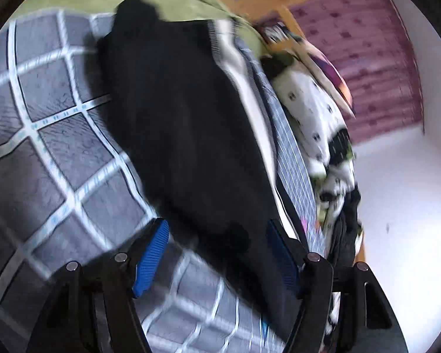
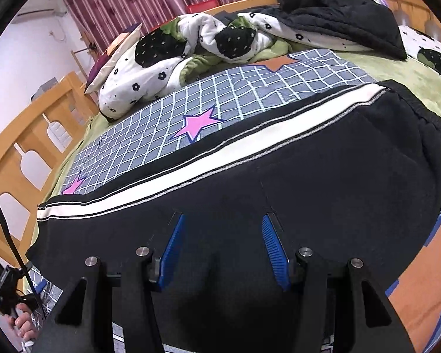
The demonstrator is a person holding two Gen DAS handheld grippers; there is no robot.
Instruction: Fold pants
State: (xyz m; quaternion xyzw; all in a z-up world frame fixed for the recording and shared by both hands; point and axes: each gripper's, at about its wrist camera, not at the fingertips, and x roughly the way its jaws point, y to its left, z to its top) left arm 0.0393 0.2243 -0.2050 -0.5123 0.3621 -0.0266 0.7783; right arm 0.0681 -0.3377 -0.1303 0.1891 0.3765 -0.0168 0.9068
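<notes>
Black pants point(image 2: 308, 176) with a white side stripe point(image 2: 220, 158) lie flat across the grey checked bedsheet point(image 2: 250, 82). My right gripper point(image 2: 222, 220) is open, its blue pads point(image 2: 173, 247) just above the black cloth near its front edge. In the blurred left wrist view the same pants point(image 1: 176, 117) run away from me over the sheet point(image 1: 44, 117). My left gripper point(image 1: 217, 229) is open, its jaws standing either side of the near end of the pants, with the left pad point(image 1: 153, 253) over the sheet.
A crumpled white quilt with black strawberries point(image 2: 173, 58) and a black garment point(image 2: 338, 14) lie at the far side of the bed. A wooden bed frame point(image 2: 29, 135) is at left. A hand with the other gripper's handle point(image 2: 11, 300) shows at lower left.
</notes>
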